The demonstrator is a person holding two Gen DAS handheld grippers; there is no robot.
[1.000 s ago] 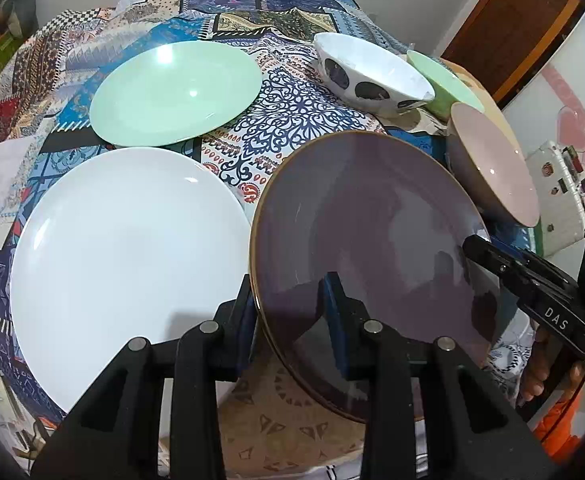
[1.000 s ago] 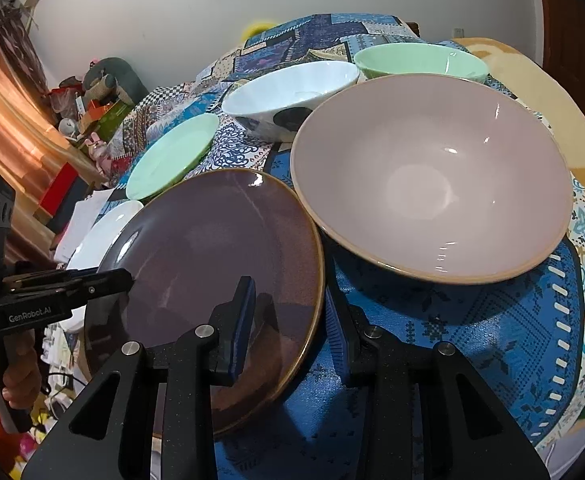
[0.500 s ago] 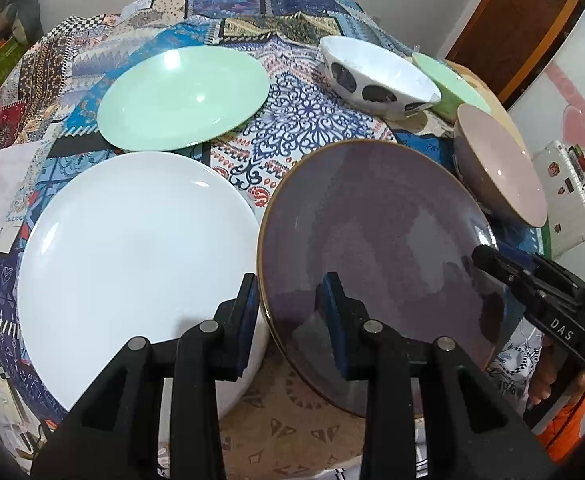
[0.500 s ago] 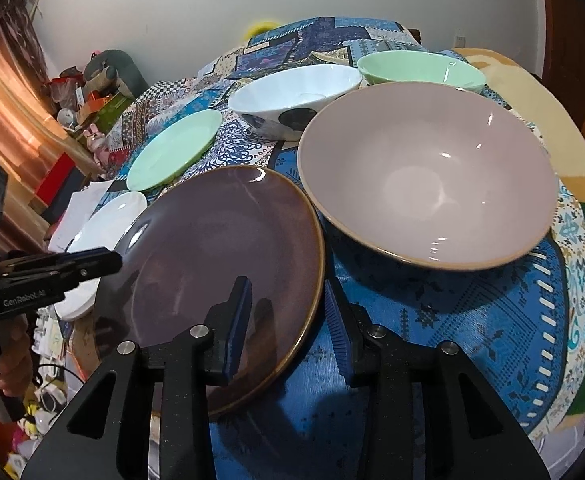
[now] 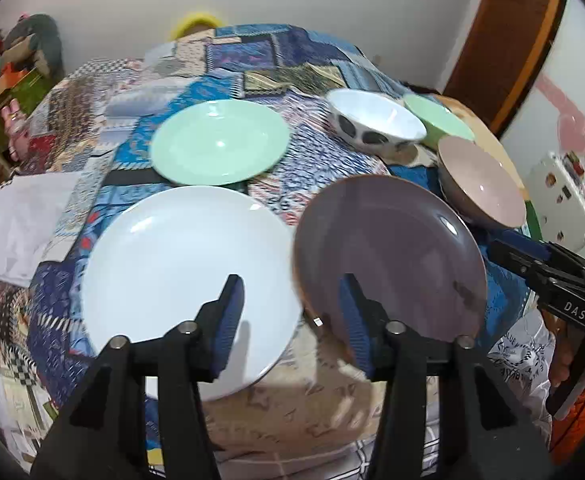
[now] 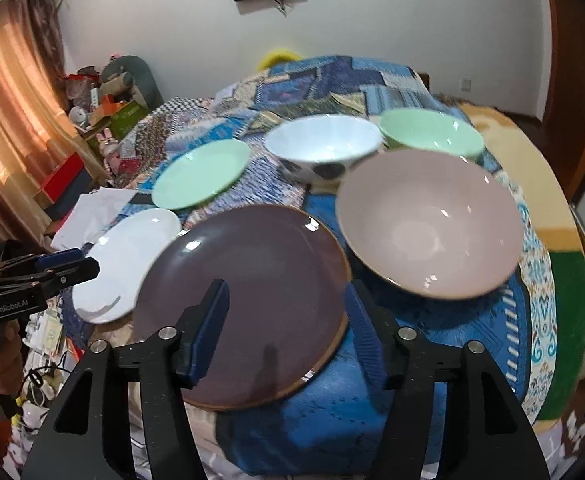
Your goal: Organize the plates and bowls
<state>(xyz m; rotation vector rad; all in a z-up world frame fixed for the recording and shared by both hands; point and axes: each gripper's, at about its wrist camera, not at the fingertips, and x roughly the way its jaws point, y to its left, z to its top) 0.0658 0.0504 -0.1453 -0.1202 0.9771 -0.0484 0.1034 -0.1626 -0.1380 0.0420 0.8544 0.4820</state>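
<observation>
Brown plate [image 5: 388, 248] between both claws; left claw [image 5: 292, 316] and right claw [image 6: 286, 320] opening, released, straddling opposite rims; white plate [image 5: 180, 276] just left.

A bed under a patchwork quilt [image 5: 252, 60] is carrying three plates [image 5: 188, 284] and three bowls [image 6: 428, 220], all resting directly on it.

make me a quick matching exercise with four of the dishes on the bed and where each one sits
Things:
1. white plate
2. green plate
3. spotted white bowl
4. pink bowl

Places:
A. at the far right, beside the brown plate
B. directly behind the white plate
C. at the near left, beside the brown plate
D. at the back, between the green plate and the green bowl

Pairs: 1-C, 2-B, 3-D, 4-A
</observation>
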